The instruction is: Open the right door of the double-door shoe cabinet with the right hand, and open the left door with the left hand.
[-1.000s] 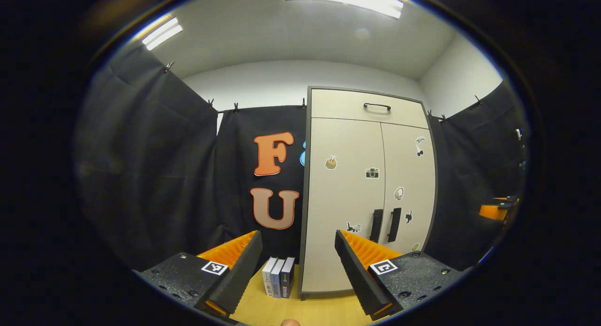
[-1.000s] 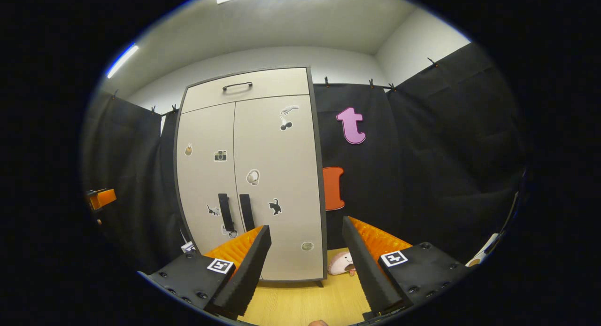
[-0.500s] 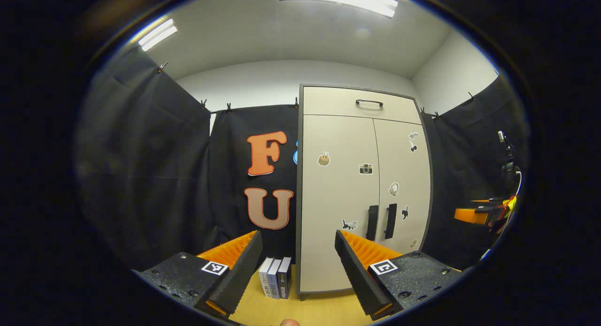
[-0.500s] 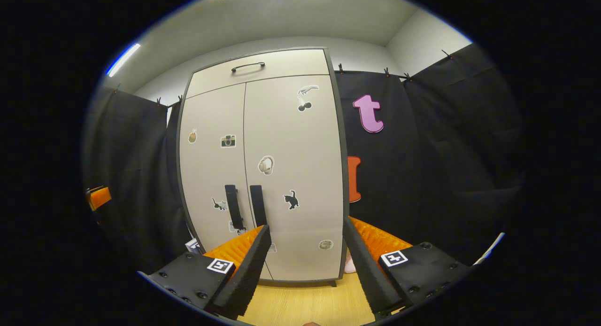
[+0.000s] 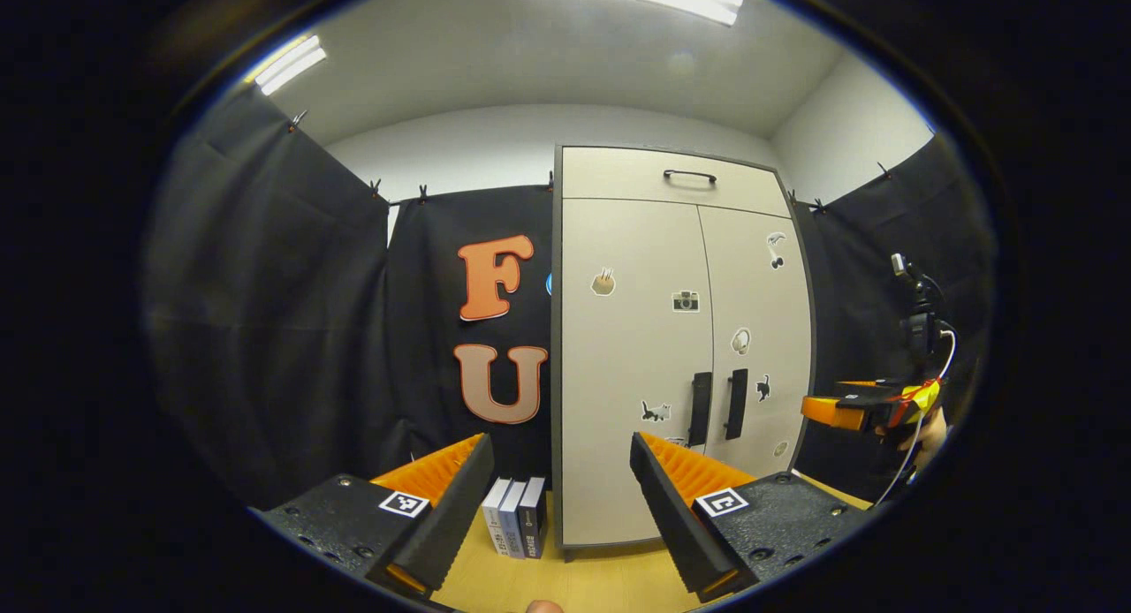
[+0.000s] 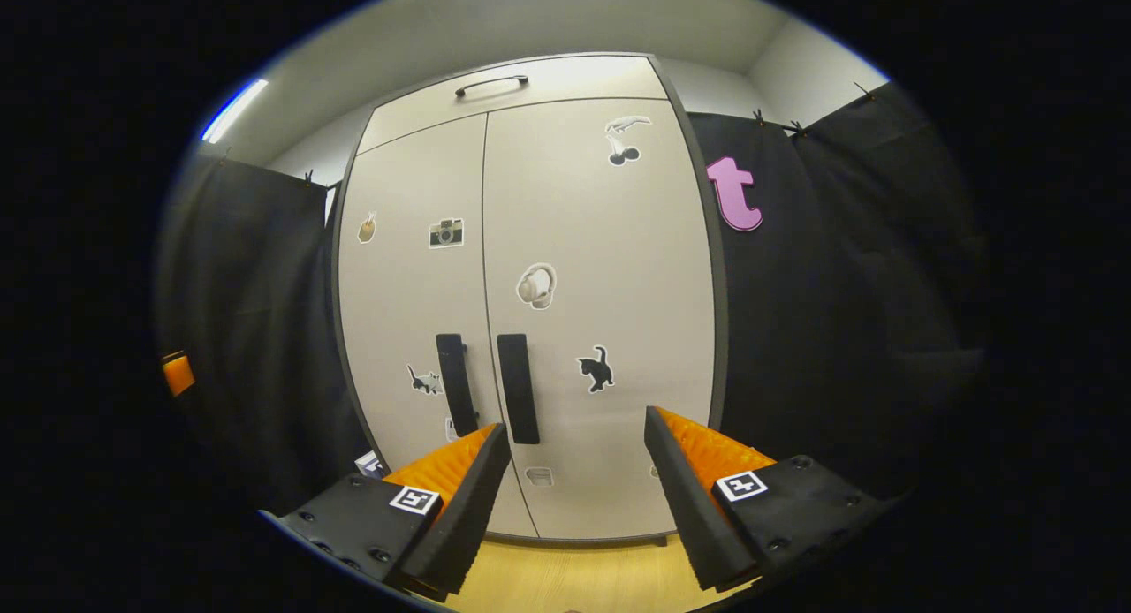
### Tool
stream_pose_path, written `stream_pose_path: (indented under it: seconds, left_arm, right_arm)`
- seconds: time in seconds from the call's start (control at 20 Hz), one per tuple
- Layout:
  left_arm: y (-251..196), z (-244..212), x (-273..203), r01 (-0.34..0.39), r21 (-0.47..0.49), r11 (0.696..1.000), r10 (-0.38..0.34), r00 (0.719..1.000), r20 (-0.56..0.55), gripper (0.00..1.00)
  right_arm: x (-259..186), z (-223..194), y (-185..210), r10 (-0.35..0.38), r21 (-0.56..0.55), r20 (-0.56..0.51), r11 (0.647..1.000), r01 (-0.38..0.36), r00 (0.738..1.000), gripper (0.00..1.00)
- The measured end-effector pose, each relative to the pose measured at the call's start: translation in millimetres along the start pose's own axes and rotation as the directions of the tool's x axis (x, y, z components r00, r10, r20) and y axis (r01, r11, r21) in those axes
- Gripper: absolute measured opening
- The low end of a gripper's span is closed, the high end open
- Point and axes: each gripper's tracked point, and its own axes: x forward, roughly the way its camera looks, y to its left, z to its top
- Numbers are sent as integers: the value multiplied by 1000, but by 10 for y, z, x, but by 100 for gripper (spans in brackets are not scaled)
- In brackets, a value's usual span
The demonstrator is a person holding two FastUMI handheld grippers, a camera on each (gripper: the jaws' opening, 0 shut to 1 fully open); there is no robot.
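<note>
Double-door shoe cabinet (image 6: 530,268) straight ahead in the right gripper view, standing on a wooden floor (image 6: 565,578). Both doors closed, meeting at a thin centre seam. Two dark vertical handles side by side at the seam: right door handle (image 6: 518,389) just beside left door handle (image 6: 456,383), barely apart. Small stickers scattered over both doors.

Right gripper (image 6: 574,472) released, fingers spread wide, holding nothing, near the cabinet but apart from it, aimed low and slightly right of the handles.

In the left gripper view, same cabinet (image 5: 671,348) farther off and to the right of centre. Left gripper (image 5: 561,489) also released and empty, well apart from the doors. Row of books (image 5: 515,529) on the floor just beside the cabinet's left side.

Likely risks from here:
- Closing on the wrong handle, or on both at once, given how tight the pair sits.
- Fingertips striking the door face instead of straddling the handle, given the current low aim.
- Slipping off a narrow handle if gripped near its end.
- Left door swinging over the books if opened wide.
</note>
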Motion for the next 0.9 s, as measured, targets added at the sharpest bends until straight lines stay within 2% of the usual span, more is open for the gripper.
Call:
stream_pose_path:
  seconds: [0.25, 0.4, 0.45, 0.55, 0.6, 0.7, 0.75, 0.8, 0.9]
  left_arm:
    - [31, -70, 56, 0, -10, 1000, -1, 1000, -7, 94]
    - [86, -105, 94, -8, -8, 1000, 8, 1000, -6, 94]
    - [114, -120, 114, -13, -2, 1000, 13, 1000, -8, 94]
    - [141, -170, 147, -17, 3, 1000, 17, 1000, -13, 94]
    - [158, -194, 169, -21, 0, 1000, 21, 1000, -18, 94]
    - [198, -237, 191, -25, -4, 1000, 25, 999, -26, 94]
    - [211, -243, 207, -25, -3, 1000, 25, 999, -26, 94]
    - [227, -244, 228, -28, -2, 1000, 28, 999, -22, 94]
    - [250, -240, 262, -27, 1, 1000, 27, 1000, -13, 94]
  right_arm:
    - [371, -140, 162, 14, 22, -16, 1000, -13, 1000, 98]
    - [556, -202, 344, 69, 62, -41, 996, -67, 997, 100]
    - [605, -181, 397, 88, 75, -34, 994, -85, 996, 98]
    - [697, -135, 411, 80, 72, -10, 994, -79, 997, 98]
    - [743, -133, 417, 74, 62, -5, 995, -74, 997, 87]
    - [805, -156, 481, 88, 60, -10, 994, -88, 996, 81]
    - [836, -170, 491, 90, 68, -20, 994, -89, 996, 90]
    - [871, -184, 489, 83, 75, -26, 994, -81, 996, 84]
    - [962, -188, 488, 70, 78, -27, 995, -68, 997, 80]
